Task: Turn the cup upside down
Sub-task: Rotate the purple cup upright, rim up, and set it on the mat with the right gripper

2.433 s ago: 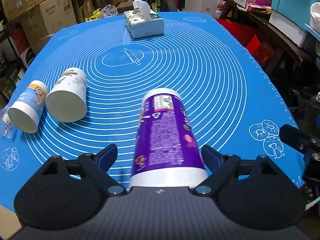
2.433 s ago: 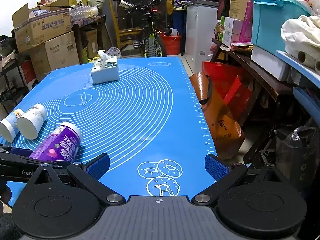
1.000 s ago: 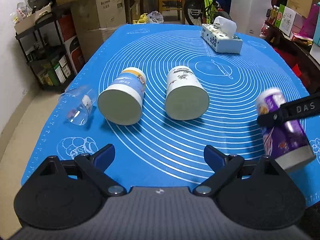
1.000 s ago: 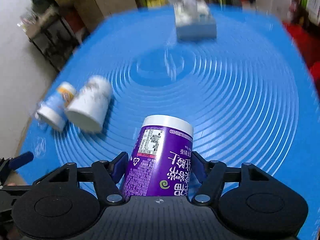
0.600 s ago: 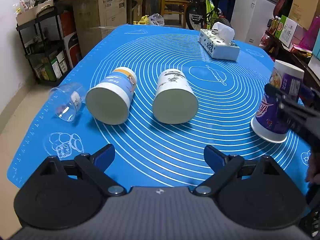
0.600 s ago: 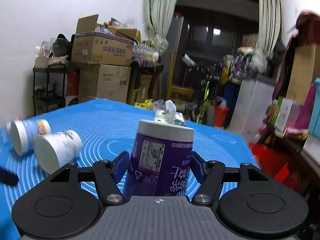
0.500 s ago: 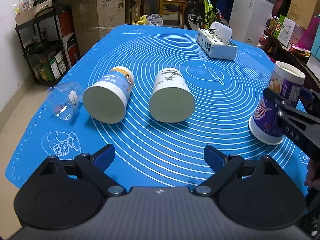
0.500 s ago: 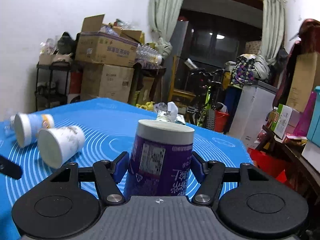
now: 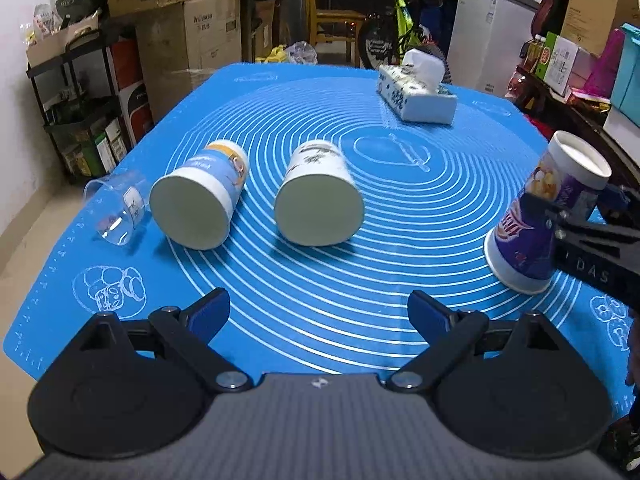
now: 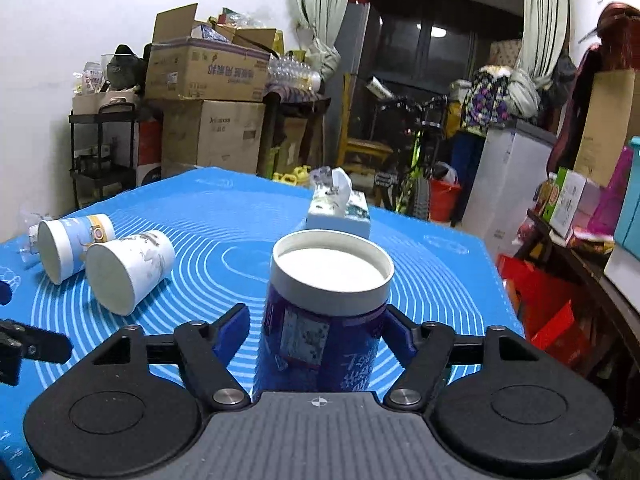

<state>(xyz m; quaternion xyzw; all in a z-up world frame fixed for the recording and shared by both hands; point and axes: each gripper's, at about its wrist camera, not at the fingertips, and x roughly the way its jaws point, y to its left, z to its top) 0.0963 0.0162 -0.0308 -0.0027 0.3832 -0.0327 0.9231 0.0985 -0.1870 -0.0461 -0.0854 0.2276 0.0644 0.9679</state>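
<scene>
The purple paper cup [image 10: 320, 320] stands upside down on the blue mat [image 10: 224, 232], its white base up. My right gripper [image 10: 316, 332] has its fingers beside the cup with small gaps on both sides. The cup also shows in the left wrist view [image 9: 540, 216], at the mat's right side, with the right gripper's black finger [image 9: 592, 252] next to it. My left gripper [image 9: 320, 308] is open and empty over the mat's near edge.
A white cup [image 9: 318, 200] and a blue-and-white cup [image 9: 200, 204] lie on their sides left of centre. A clear plastic cup [image 9: 116, 208] lies at the left edge. A tissue box [image 9: 416, 96] stands at the back. Boxes and a bicycle surround the table.
The right gripper turned the purple cup over and set it mouth down on the mat. Its fingers have now parted from the cup's sides. The left gripper stayed open and barely moved.
</scene>
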